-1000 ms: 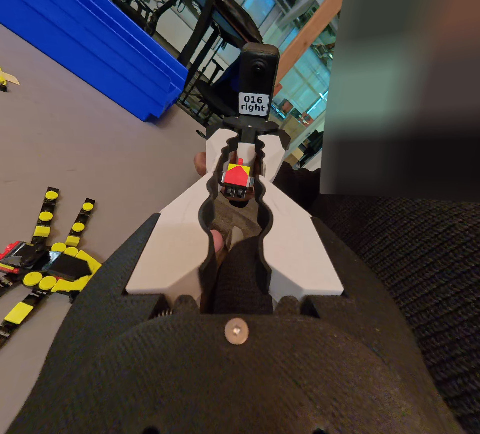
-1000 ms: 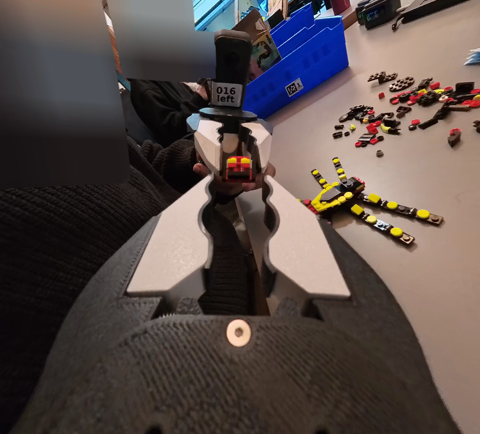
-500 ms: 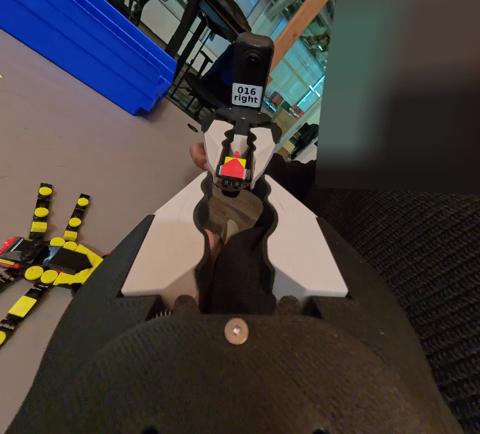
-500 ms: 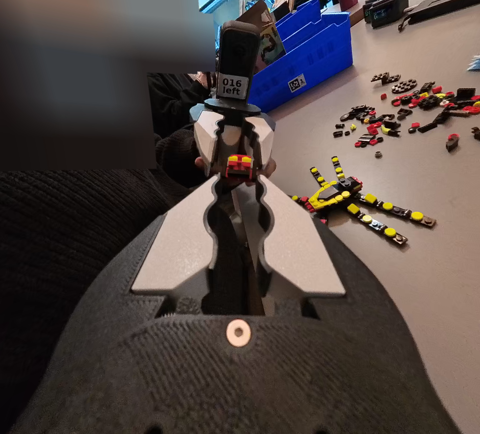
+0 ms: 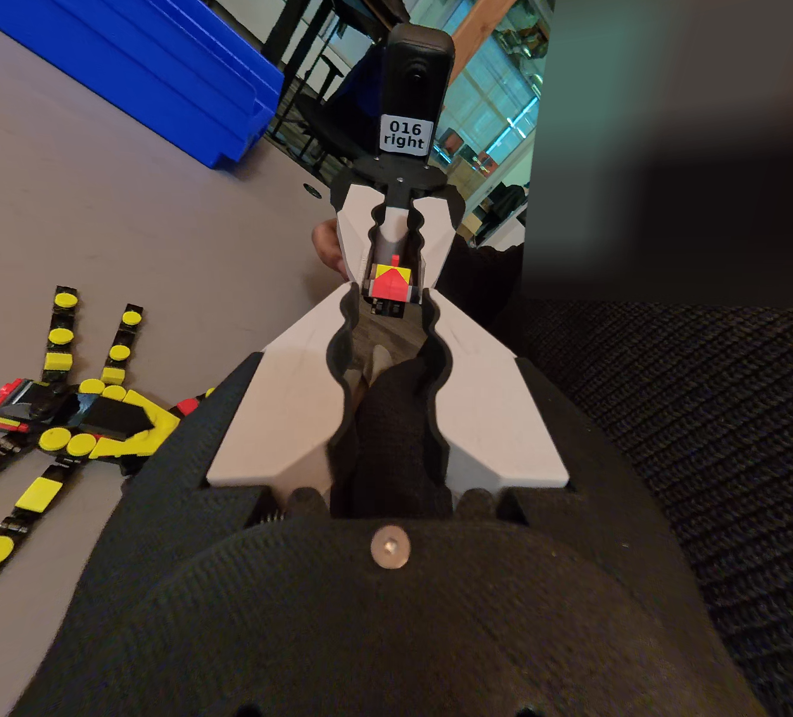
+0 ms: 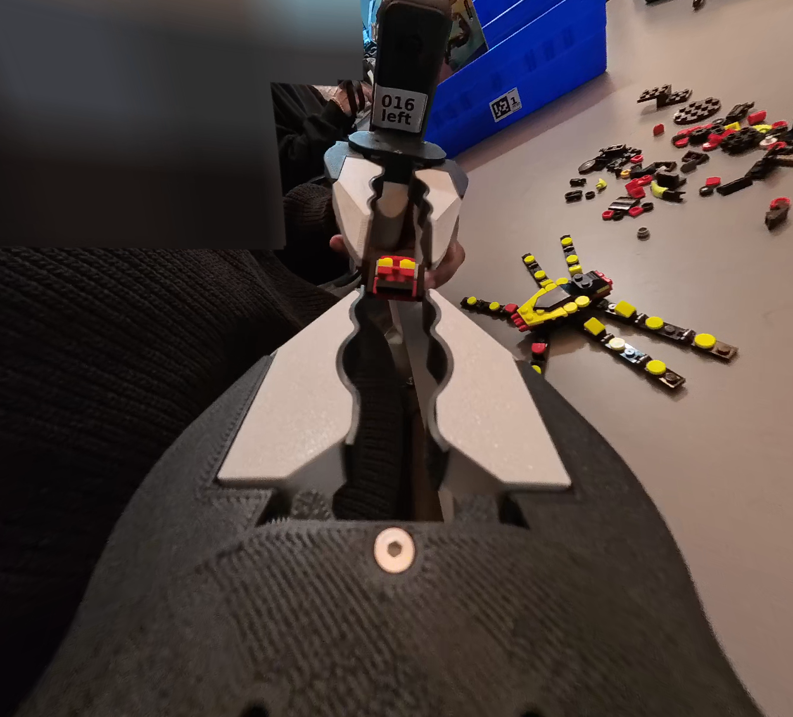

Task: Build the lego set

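Both claws meet tip to tip above the person's lap, off the near edge of the counter (image 6: 643,460). A small red, yellow and black sub-assembly (image 5: 389,289) sits at that meeting point. The left claw (image 5: 388,297) appears clenched on it, its tips flanking the piece. The right claw (image 6: 392,297) comes up against the same piece, though whether it grips or merely touches cannot be told from either view. The yellow and black model (image 6: 553,306) with its long studded limbs lies on the counter near that edge, untouched. Loose bricks (image 6: 686,164) lie scattered further in, near a blue bin (image 6: 536,66). Judged step: adjusting or handing over the sub-assembly mid-air. The next move calls for one firm hold, then carrying the piece to the model.
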`<state>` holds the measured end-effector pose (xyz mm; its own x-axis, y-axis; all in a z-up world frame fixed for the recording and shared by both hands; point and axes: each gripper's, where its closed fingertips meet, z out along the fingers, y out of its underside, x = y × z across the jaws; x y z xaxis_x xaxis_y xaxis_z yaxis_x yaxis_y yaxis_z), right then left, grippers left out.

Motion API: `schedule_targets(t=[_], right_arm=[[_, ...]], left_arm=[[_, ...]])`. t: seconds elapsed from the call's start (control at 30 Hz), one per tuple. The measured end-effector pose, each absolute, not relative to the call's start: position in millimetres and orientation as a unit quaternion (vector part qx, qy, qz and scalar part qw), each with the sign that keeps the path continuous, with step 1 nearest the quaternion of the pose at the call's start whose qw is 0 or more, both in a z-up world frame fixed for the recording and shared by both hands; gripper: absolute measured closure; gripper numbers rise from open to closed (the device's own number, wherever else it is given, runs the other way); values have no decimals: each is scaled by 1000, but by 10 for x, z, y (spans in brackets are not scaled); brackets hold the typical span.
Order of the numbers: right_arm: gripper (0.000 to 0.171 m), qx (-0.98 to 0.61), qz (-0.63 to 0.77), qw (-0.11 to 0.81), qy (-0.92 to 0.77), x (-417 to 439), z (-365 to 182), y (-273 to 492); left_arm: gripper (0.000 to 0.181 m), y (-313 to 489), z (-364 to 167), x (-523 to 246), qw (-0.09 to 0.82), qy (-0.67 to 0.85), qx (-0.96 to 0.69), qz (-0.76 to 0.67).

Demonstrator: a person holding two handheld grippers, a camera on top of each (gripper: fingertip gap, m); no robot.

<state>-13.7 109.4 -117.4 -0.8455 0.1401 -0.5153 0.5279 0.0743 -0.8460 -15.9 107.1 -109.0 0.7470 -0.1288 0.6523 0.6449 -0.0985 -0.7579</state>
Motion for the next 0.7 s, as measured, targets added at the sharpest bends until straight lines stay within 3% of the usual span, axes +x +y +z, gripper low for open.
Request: schedule_targets(t=[0.37,0.5,0.7], right_arm=[[147,245,-649,149,705,-171,-1144,1077],[139,256,-656,149,694,-203,-1112,1067],[146,242,-654,147,701,-153,-1103,1055]], left_arm=[[158,1094,-1086,-164,648,-186,-683,-281],[159,1098,-1050,-193,657,-190,-676,-274],[158,1127,-1066,-128,649,-181,-683,-282]])
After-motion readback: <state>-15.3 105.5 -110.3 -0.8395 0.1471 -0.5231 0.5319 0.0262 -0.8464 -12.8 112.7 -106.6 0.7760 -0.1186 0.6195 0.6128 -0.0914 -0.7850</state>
